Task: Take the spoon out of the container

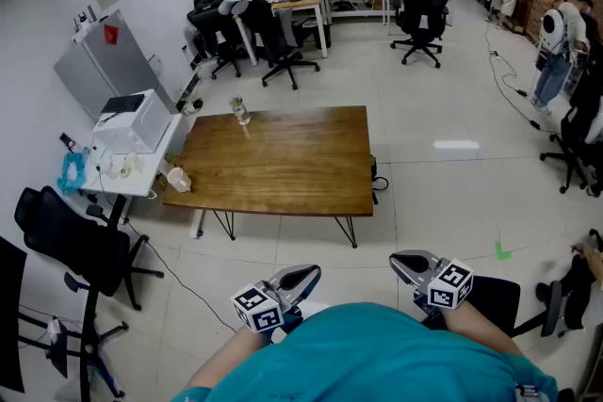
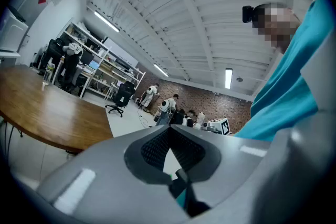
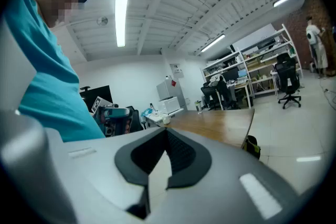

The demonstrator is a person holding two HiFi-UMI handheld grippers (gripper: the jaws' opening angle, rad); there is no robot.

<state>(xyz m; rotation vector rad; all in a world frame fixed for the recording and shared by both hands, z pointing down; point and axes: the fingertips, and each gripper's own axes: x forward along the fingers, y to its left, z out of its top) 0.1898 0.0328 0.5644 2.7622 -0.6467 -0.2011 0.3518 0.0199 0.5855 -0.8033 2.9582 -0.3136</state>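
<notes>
A small glass container [image 1: 241, 111] stands near the far left corner of the wooden table [image 1: 283, 165]; something thin sticks up in it, too small to tell as a spoon. Both grippers are held close to my body, well short of the table. In the head view my left gripper [image 1: 300, 278] and right gripper [image 1: 412, 266] point towards the table. The left gripper view shows its jaws [image 2: 169, 128] shut with nothing between them and tilted up at the ceiling. In the right gripper view the jaws [image 3: 167, 130] are likewise shut and empty.
A white side table [image 1: 141, 174] with a printer [image 1: 132, 122] and a cup [image 1: 178, 180] adjoins the wooden table's left end. A black office chair [image 1: 80, 249] stands at the near left. Desks, chairs and shelves fill the back; people [image 1: 556, 42] stand at the right.
</notes>
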